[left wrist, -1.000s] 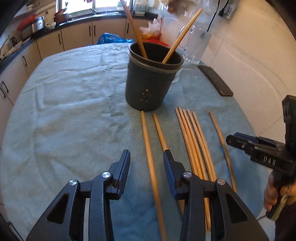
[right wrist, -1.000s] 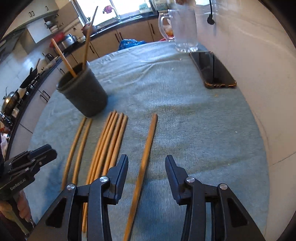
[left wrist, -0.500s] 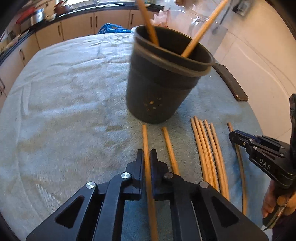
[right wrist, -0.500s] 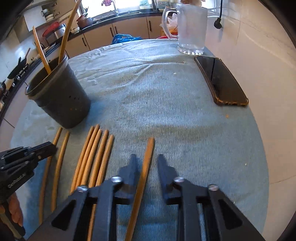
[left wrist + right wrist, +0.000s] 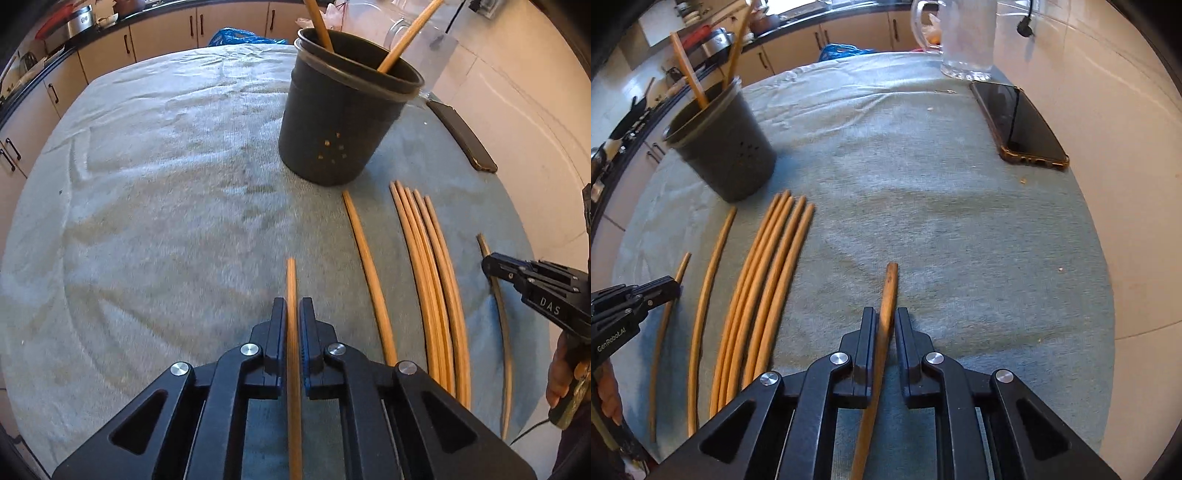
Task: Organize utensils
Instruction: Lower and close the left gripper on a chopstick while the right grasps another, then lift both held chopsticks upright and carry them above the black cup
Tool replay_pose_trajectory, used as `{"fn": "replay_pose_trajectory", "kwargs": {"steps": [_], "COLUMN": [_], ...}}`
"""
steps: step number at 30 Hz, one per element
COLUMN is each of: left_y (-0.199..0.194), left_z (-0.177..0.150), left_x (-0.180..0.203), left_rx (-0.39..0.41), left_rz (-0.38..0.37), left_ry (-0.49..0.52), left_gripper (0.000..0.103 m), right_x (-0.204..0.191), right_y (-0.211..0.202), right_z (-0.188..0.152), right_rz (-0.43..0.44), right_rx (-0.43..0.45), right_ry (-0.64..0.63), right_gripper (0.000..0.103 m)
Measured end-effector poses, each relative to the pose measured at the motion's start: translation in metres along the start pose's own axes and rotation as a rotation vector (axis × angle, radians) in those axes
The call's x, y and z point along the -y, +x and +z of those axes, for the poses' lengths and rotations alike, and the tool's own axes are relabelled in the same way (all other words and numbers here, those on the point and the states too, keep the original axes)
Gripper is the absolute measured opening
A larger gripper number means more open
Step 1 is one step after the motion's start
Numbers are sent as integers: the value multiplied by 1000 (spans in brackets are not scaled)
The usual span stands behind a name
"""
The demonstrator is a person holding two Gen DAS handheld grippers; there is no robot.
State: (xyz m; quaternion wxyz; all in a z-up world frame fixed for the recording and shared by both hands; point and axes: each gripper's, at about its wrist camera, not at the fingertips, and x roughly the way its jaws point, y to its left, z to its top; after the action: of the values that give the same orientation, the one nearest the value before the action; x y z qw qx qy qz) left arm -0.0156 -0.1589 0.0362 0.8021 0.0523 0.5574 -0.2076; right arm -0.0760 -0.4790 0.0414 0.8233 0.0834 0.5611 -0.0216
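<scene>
Wooden chopsticks lie in a row on a grey-blue towel. My left gripper (image 5: 292, 308) is shut on one chopstick (image 5: 291, 280), the leftmost of the row. My right gripper (image 5: 885, 317) is shut on another chopstick (image 5: 889, 284), the rightmost one. A dark round utensil holder (image 5: 332, 125) stands beyond the row with two chopsticks leaning in it; in the right wrist view the holder (image 5: 724, 147) is at the upper left. Between the grippers lie a single chopstick (image 5: 365, 266) and a bundle of several (image 5: 432, 280). Each gripper shows in the other's view, right gripper (image 5: 491, 264) and left gripper (image 5: 670, 290).
A phone (image 5: 1019, 125) in a brown case lies at the towel's right edge. A clear glass jug (image 5: 964, 40) stands at the far side. Kitchen cabinets (image 5: 162, 33) run along the back. A hand (image 5: 565, 373) holds the right gripper's handle.
Both grippers went from open to shut, each closing on a chopstick. The left one moved down and towards the holder, and its chopstick now points away from the row.
</scene>
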Motion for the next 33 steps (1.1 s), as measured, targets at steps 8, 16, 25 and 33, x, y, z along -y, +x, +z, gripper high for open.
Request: {"fn": "replay_pose_trajectory", "kwargs": {"steps": [8,16,25,33], "left_y": [4,-31,-141,-195], "left_z": [2,-8,-39,-89], "left_x": [8,7,15,17], "left_rx": [15,121,409,546], "left_rz": [6,-7,-17,3], "left_ry": [36,13,20,49], "left_gripper": [8,5,5,5], "right_x": [-2,2,-19,-42], "right_y": [10,-18,-125,-186], "right_z": [24,12,-21,-58], "right_rz": [-21,47,40,43], "right_rx": [-46,69,354,488], "right_ry": [3,43,-33,-86], "right_gripper": [12,7,8,8]}}
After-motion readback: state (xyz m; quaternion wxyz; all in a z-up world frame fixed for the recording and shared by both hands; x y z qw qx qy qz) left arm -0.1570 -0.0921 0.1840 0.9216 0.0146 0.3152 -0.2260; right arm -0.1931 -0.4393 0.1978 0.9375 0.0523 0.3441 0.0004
